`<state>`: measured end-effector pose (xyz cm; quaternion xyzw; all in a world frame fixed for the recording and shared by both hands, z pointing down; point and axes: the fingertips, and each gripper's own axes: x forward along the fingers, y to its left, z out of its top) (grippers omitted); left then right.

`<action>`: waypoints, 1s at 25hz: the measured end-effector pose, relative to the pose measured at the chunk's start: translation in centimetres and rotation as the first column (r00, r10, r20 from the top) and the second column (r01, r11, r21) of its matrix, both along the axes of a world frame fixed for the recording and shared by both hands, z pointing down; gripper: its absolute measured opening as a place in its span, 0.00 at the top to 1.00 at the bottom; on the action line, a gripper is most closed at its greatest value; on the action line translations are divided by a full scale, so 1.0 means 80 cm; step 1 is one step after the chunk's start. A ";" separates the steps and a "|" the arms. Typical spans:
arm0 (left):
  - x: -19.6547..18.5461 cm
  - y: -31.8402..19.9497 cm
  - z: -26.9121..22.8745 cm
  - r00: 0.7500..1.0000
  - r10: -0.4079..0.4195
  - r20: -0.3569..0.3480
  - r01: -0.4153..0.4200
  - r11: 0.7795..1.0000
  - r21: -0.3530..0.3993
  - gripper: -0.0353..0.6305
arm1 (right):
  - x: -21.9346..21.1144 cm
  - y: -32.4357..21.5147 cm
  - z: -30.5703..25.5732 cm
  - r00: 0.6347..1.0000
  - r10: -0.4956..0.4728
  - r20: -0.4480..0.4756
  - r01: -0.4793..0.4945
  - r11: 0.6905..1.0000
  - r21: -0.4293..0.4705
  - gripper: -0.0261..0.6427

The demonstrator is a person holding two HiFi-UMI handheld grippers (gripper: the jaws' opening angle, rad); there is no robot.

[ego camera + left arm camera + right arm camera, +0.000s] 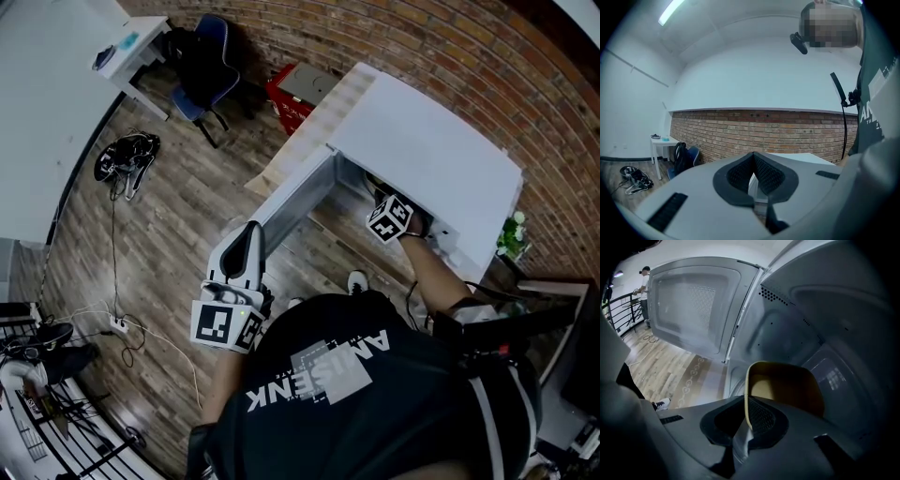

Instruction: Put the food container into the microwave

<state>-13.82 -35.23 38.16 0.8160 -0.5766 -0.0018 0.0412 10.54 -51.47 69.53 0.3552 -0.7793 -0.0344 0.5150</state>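
The white microwave (422,155) stands with its door (298,199) swung open to the left. My right gripper (392,217) reaches into its cavity. In the right gripper view, the yellow-brown food container (785,387) sits inside the cavity, and my right gripper (746,423) is shut on its near rim. The glass turntable (834,378) shows dimly beyond it. My left gripper (246,246) hangs low by my side, away from the microwave. In the left gripper view, my left gripper (753,176) is shut with nothing in it.
The inner face of the microwave door (693,305) stands at the left of the cavity. A brick wall (450,47) runs behind the microwave. A blue chair (208,70) and a white table (122,42) stand at the far left. Cables (122,328) lie on the wood floor.
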 end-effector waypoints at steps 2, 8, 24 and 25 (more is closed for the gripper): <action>-0.001 0.001 0.003 1.000 -0.002 -0.006 0.001 1.000 -0.003 0.93 | 0.001 -0.001 0.001 1.000 0.005 0.002 -0.005 1.000 0.002 0.89; -0.004 0.001 0.003 1.000 -0.004 -0.007 0.004 1.000 -0.008 0.93 | 0.003 -0.004 0.002 1.000 0.010 -0.013 -0.009 0.999 0.030 0.89; -0.022 0.010 0.001 1.000 0.002 -0.015 -0.002 1.000 -0.003 0.93 | 0.007 -0.005 0.004 0.997 0.051 -0.062 -0.047 0.996 0.073 0.65; -0.024 0.012 0.001 1.000 0.003 -0.014 -0.003 1.000 -0.002 0.93 | 0.006 -0.002 0.003 0.996 0.052 -0.071 -0.046 0.996 0.081 0.65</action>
